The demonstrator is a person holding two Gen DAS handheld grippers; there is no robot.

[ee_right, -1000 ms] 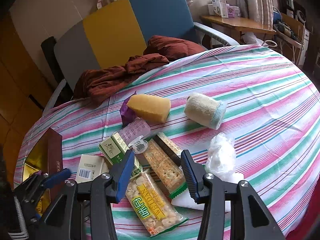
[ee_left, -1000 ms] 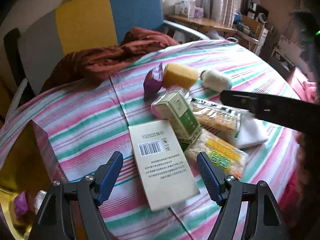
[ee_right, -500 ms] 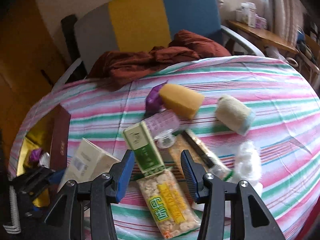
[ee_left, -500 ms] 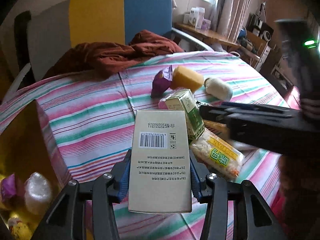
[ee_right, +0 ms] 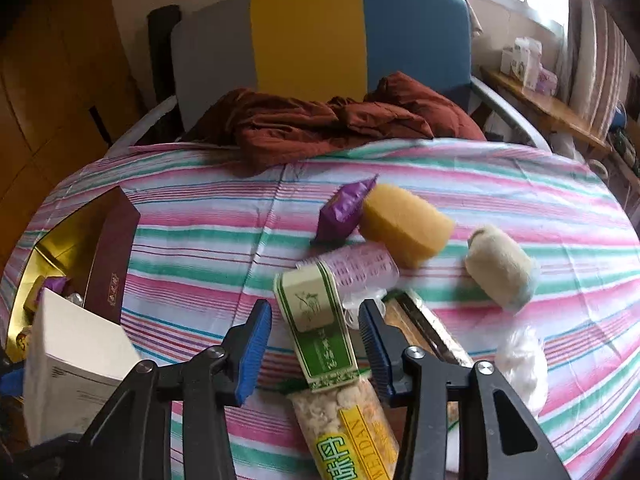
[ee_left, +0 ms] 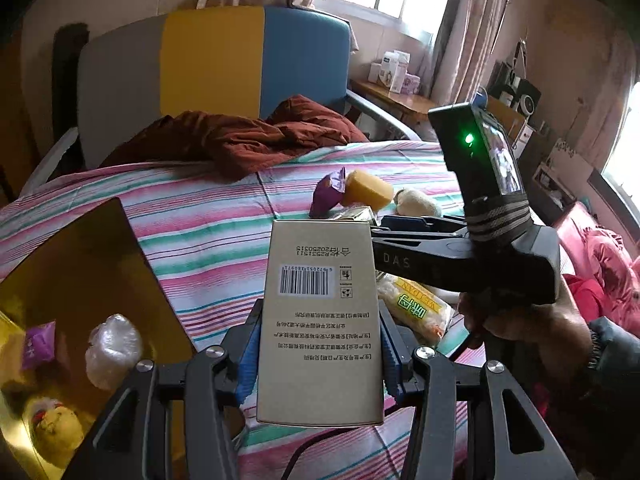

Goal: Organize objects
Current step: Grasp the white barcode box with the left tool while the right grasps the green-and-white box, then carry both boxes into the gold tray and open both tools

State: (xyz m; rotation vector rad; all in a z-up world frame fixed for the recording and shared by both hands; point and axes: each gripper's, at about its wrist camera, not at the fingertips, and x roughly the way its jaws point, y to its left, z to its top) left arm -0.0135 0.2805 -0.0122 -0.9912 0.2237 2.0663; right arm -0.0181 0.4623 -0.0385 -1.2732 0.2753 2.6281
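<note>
Open gold-lined box (ee_left: pixel 100 264) at far left, snacks inside. Left gripper (ee_left: pixel 320 354) pinches the beige carton (ee_left: pixel 320 320), lifted off the striped tablecloth (ee_left: pixel 208 240). Right gripper (ee_right: pixel 316 350), jaws just closing, straddles the green-and-cream box (ee_right: pixel 320 328); pads look short of touching, though blur hampers that call.
</note>
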